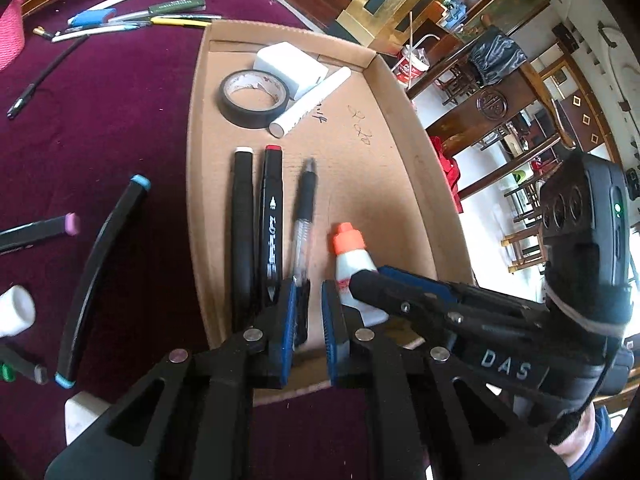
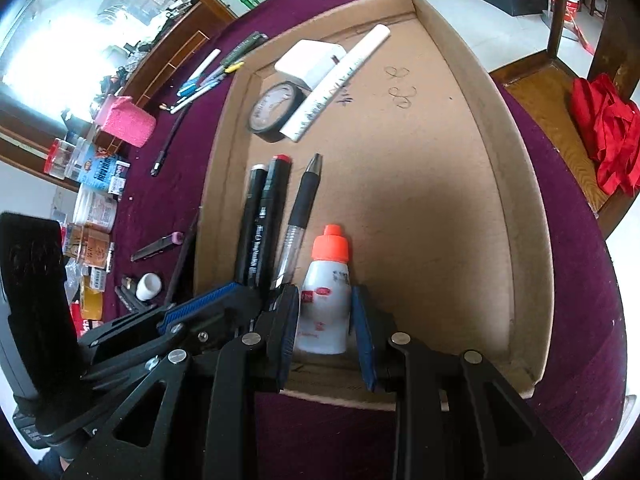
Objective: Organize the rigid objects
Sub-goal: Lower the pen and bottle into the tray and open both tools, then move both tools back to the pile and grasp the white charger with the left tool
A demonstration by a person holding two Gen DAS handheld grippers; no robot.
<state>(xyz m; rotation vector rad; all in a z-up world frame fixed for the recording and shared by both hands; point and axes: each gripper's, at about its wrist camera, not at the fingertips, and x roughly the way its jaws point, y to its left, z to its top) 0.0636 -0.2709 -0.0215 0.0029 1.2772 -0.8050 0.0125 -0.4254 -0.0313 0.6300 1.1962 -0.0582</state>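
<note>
Right gripper [image 2: 325,294]: clamped on the white bottle [image 2: 326,276] with the orange cap, pads pressed to both flanks, low in the cardboard tray [image 2: 500,128] near its 6 o'clock edge. Left gripper [image 1: 310,292]: all but closed, nothing between the pads, poised just at 9 o'clock of the bottle, by the tail of the clear-barrelled pen [image 1: 304,208].

Already in the tray:
- Toward 12 o'clock, a tape roll [image 1: 252,98], a white block [image 1: 290,62] and a white tube [image 1: 310,102], bunched together.
- At 9 o'clock of the pen, two black markers [image 1: 243,216] side by side, lined up lengthwise with it.
- Bottle last in that row, at 3 o'clock of the pen; cannot tell whether resting on the cardboard or held just above it.

Left out on the maroon cloth [image 1: 120,120], at 9 o'clock of the tray:
- a blue-capped marker [image 1: 100,276]
- a pink-tipped marker [image 1: 36,230]
- a small white cap [image 1: 14,310]
- a thin black pen [image 1: 44,76]
- a cluster of pens [image 1: 140,20] up at 11 o'clock

Judged roughly half done: plenty of bare cardboard toward 3 o'clock, bottle not yet let go, loose pens and markers yet to be brought in.
</note>
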